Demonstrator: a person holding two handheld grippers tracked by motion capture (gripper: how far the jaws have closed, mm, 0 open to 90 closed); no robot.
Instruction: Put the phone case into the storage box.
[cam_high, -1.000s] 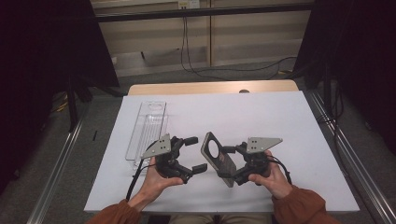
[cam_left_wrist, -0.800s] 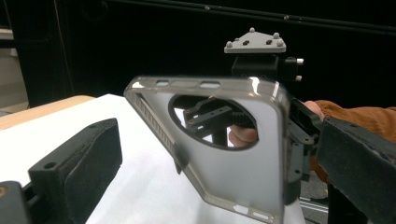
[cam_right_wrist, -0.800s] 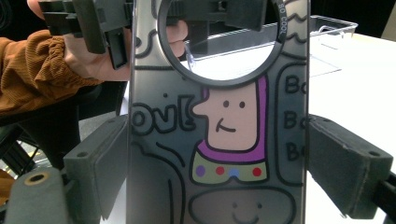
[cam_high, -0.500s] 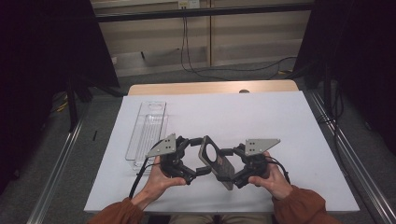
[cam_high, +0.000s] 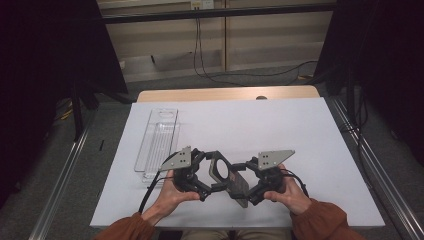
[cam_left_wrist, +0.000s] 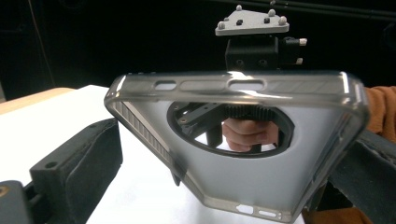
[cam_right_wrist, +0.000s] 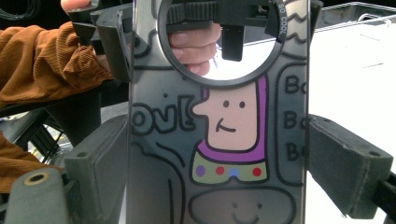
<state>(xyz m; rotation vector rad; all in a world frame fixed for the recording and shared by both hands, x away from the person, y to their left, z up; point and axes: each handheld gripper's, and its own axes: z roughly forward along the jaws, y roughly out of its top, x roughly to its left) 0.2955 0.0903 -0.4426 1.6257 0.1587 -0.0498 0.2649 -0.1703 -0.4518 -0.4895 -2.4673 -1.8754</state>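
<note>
I am holding the phone case (cam_high: 227, 176) off the table, near my edge of the white sheet (cam_high: 310, 130), between both grippers. My right gripper (cam_high: 248, 186) is gripping it: in the right gripper view its two black pads are pressing the case's long sides, printed cartoon face toward the camera. My left gripper (cam_high: 210, 172) is closing in around the camera-hole end; in the left gripper view the jaws are standing apart with the case (cam_left_wrist: 243, 154) lying between them, the left pad showing a gap to the case edge. The right pad's contact I cannot tell.

Judgement: the case is lifted and presented, and the hand-over to the left is only beginning; the second grip and whatever placement follows are still to do.

Room: the near table edge is lying just below my hands, so little margin toward me. Farther out on the left, the clear plastic tray (cam_high: 156, 142) is sitting well apart from the case. Beyond it the sheet is running open to the wooden far edge (cam_high: 227, 93).
</note>
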